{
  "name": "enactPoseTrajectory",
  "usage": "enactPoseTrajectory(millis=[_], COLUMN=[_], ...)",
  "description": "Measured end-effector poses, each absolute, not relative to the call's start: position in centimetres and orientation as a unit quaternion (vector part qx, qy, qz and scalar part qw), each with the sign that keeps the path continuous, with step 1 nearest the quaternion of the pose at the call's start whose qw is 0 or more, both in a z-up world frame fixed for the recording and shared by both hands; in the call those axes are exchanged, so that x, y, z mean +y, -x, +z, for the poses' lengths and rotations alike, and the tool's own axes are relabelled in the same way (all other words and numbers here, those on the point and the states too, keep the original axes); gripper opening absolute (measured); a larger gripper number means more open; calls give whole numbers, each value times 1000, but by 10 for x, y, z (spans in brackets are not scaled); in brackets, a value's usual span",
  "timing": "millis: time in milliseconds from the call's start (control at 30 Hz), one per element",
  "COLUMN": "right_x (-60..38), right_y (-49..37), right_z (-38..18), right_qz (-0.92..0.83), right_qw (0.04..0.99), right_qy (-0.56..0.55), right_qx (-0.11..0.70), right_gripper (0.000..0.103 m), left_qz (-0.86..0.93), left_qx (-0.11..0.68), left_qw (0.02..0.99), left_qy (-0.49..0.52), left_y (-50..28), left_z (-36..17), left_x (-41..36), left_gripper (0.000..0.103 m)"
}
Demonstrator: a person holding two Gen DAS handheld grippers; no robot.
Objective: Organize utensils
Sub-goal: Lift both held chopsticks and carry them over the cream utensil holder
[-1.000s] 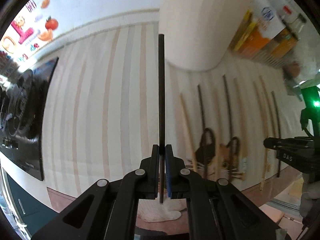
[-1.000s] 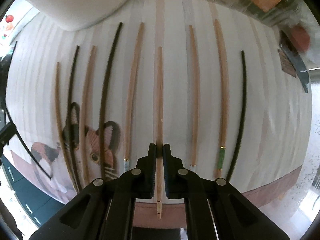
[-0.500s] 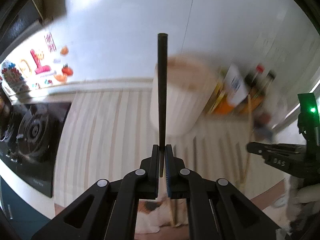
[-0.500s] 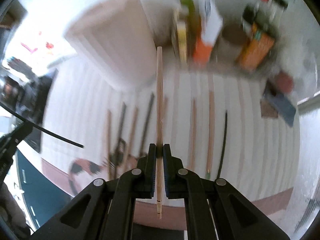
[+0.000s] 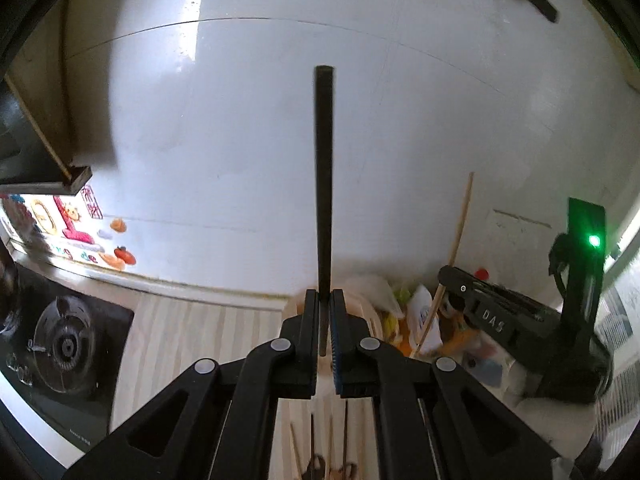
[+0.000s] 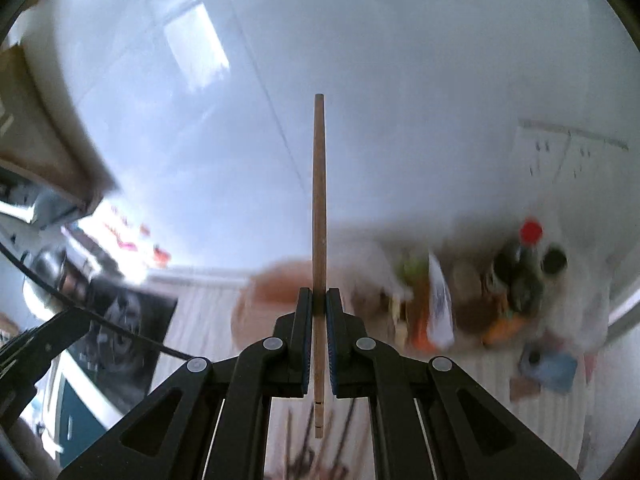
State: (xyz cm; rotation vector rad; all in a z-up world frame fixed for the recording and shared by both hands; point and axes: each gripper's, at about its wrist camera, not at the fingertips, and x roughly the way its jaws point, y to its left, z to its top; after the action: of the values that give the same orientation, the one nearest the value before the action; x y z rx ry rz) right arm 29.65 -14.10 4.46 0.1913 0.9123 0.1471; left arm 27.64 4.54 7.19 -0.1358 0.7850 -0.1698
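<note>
My left gripper point(image 5: 324, 300) is shut on a black chopstick point(image 5: 323, 176) that points straight out along the fingers, raised high against the white wall. My right gripper point(image 6: 319, 298) is shut on a light wooden chopstick point(image 6: 319, 216), also raised toward the wall. The right gripper point(image 5: 520, 320) and its wooden chopstick point(image 5: 456, 240) show at the right of the left wrist view. Several chopsticks point(image 5: 320, 444) lie on the striped mat point(image 5: 192, 340) far below. The pale utensil holder point(image 6: 272, 292) stands blurred behind the right fingers.
A black gas hob point(image 5: 60, 352) lies at the left. Bottles and packets point(image 6: 500, 296) crowd the back right of the counter. The white tiled wall point(image 5: 240, 120) fills most of both views. A cabinet edge point(image 5: 48, 152) hangs at upper left.
Both grippers have lifted and tilted up from the mat, each carrying its chopstick. The views swung from the mat to the wall; the laid-out chopsticks dropped to the bottom edge.
</note>
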Motion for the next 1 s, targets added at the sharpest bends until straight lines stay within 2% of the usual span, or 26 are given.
enactPoseTrajectory(millis=[267,533,1000], right_x=[-124,-110,-83], right_y=[-352,-391,-404], right_z=[20,-14,-75], right_qz=[41,54,84], right_qw=[927,931,914], right_qy=[-96,-102,-71], right_qx=[362,346,391], right_gripper=[7,7,7], left_qz=[-62,-62,-62], left_qx=[420,467,524], left_qw=[902,878,845], left_qy=[76,88,92], left_y=[-350,-382,-395], left_z=[38,-7,-53], left_x=[44,47,49], left_gripper=[3,3,3])
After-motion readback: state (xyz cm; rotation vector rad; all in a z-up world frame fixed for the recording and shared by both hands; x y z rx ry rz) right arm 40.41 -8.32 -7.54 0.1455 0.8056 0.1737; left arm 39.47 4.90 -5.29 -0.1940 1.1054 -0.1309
